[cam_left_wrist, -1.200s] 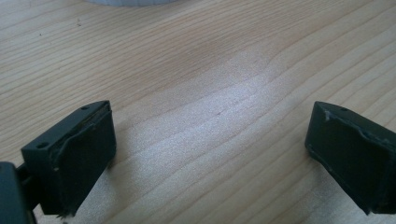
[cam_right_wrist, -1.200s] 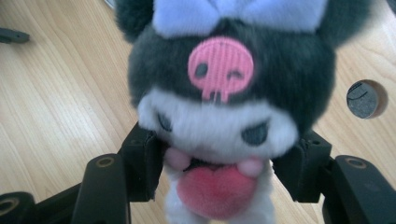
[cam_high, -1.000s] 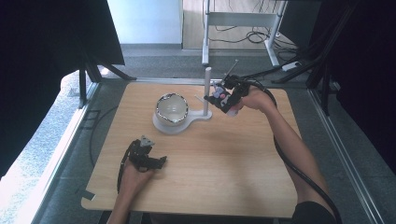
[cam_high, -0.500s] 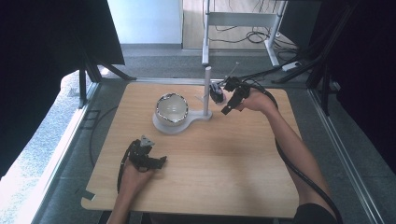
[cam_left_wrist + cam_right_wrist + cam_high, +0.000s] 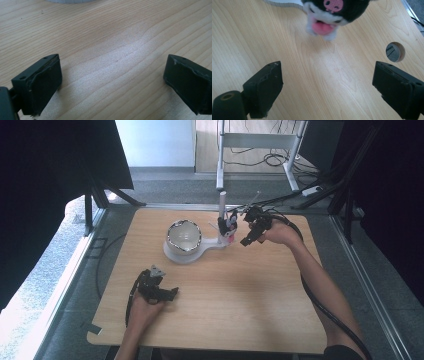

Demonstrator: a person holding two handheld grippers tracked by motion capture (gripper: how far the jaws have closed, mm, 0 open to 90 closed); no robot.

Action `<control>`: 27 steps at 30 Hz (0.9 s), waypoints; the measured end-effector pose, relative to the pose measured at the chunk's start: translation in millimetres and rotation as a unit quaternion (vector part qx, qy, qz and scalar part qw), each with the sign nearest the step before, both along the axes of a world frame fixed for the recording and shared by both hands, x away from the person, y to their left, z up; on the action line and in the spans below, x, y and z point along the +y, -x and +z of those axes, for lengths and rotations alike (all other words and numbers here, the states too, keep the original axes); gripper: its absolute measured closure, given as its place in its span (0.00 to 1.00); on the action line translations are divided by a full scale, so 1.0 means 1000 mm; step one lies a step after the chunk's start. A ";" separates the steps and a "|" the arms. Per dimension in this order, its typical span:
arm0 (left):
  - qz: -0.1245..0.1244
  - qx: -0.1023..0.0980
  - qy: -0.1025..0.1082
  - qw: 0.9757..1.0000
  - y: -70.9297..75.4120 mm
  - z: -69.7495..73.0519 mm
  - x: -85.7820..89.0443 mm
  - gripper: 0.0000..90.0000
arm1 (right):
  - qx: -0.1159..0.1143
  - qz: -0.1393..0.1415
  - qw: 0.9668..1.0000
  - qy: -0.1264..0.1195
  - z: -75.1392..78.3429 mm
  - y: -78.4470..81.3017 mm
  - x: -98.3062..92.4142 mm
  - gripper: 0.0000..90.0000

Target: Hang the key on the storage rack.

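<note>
Step in hand: we judge the release is finished; the plush toy [image 5: 228,224] hangs against the white post [image 5: 222,212] of the stand [image 5: 200,251], beside the bowl [image 5: 183,236].
Right gripper [image 5: 248,233]: we note its jaws have just been opening; they stand wide apart with nothing between them, just beside the toy.
Left gripper [image 5: 167,294]: we find it open and empty, resting on the wooden table [image 5: 250,300], well apart from the stand.
Toy seen close: in the right gripper view, the black-and-white toy [image 5: 329,15] dangles ahead of the jaws, untouched.
Next move: we judge the right hand should back away level without brushing the toy.
</note>
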State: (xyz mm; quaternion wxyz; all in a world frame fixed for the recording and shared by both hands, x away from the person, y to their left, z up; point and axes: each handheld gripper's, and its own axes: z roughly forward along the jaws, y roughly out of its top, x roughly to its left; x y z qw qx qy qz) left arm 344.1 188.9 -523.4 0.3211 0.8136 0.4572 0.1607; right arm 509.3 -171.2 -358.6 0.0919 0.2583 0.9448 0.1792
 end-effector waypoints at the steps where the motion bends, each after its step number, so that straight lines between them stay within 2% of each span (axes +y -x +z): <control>1: 0.000 0.000 0.000 1.000 0.000 0.000 0.000 0.02 | -0.004 0.000 1.000 -0.001 0.000 0.002 -0.002 0.08; 11: 0.000 0.000 0.000 1.000 0.000 0.000 0.000 0.02 | -0.024 0.006 1.000 0.003 0.003 0.017 -0.011 0.01; 27: -0.001 0.000 -0.001 1.000 0.000 0.000 0.000 0.02 | -0.034 0.006 0.999 0.007 0.005 0.038 -0.023 0.01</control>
